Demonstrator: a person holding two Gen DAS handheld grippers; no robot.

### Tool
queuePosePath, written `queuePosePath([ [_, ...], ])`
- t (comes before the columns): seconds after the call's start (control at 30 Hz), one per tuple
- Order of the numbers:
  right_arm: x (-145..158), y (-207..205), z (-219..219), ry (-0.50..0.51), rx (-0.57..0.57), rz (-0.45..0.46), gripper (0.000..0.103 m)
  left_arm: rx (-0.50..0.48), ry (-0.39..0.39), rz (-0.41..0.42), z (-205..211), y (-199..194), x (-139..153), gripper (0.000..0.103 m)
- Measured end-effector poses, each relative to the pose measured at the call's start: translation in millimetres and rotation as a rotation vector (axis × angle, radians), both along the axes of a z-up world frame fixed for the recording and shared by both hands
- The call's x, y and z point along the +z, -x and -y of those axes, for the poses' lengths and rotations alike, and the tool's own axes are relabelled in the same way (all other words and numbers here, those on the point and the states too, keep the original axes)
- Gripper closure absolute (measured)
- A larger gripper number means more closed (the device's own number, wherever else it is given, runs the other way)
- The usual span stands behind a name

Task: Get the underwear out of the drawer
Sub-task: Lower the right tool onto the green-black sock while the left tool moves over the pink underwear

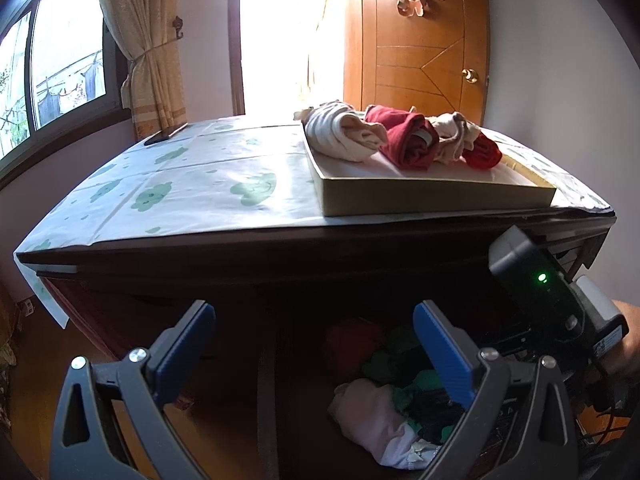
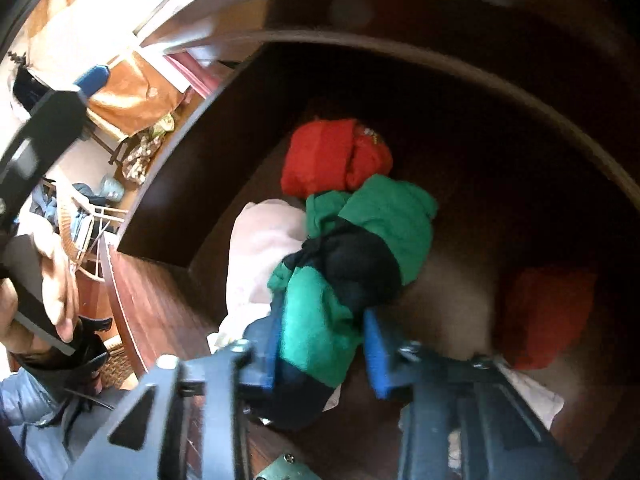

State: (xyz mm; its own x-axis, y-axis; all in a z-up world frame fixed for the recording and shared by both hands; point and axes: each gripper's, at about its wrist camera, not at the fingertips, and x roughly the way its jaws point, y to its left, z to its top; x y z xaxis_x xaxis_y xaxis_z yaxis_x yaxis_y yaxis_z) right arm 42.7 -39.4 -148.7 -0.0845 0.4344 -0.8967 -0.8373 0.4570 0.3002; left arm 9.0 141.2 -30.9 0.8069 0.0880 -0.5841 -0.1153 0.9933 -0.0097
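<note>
The dark wooden drawer (image 2: 172, 216) stands open with rolled underwear in it. Looking down into it from the right wrist view, I see a green and black piece (image 2: 372, 232) in the middle, a red one (image 2: 332, 156) behind it, a pale pink one (image 2: 264, 248) to its left and another red one (image 2: 548, 312) on the right. My right gripper (image 2: 320, 344) is shut on the green and black piece, a blue pad pressing each side. My left gripper (image 1: 314, 320) hangs open and empty in front of the drawer, above the pink piece (image 1: 372, 420).
On the dresser top a shallow cardboard tray (image 1: 436, 196) holds several rolled pieces of underwear in cream, dark red and beige. A dark phone (image 1: 166, 134) lies at the far left corner. A wooden door (image 1: 424, 48) and a curtained window (image 1: 68, 52) stand behind.
</note>
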Motion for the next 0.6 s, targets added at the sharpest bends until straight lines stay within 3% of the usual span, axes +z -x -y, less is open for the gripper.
queuePosePath([
  [0.27,25.7,-6.2,46.3,-0.102,-0.076,0.109,0.079,-0.005,0.009,-0.007,3.7,-1.0,-1.7,0.002],
  [0.47,30.2,-3.8,51.0,-0.015,-0.074,0.242,0.079,-0.057,-0.023,-0.058,21.0,-3.4,-8.7,0.002],
  [0.6,27.6,-22.5,55.7,0.005,-0.059,0.237,0.079,-0.112,0.015,-0.13,30.5,-6.9,-14.5,0.003],
])
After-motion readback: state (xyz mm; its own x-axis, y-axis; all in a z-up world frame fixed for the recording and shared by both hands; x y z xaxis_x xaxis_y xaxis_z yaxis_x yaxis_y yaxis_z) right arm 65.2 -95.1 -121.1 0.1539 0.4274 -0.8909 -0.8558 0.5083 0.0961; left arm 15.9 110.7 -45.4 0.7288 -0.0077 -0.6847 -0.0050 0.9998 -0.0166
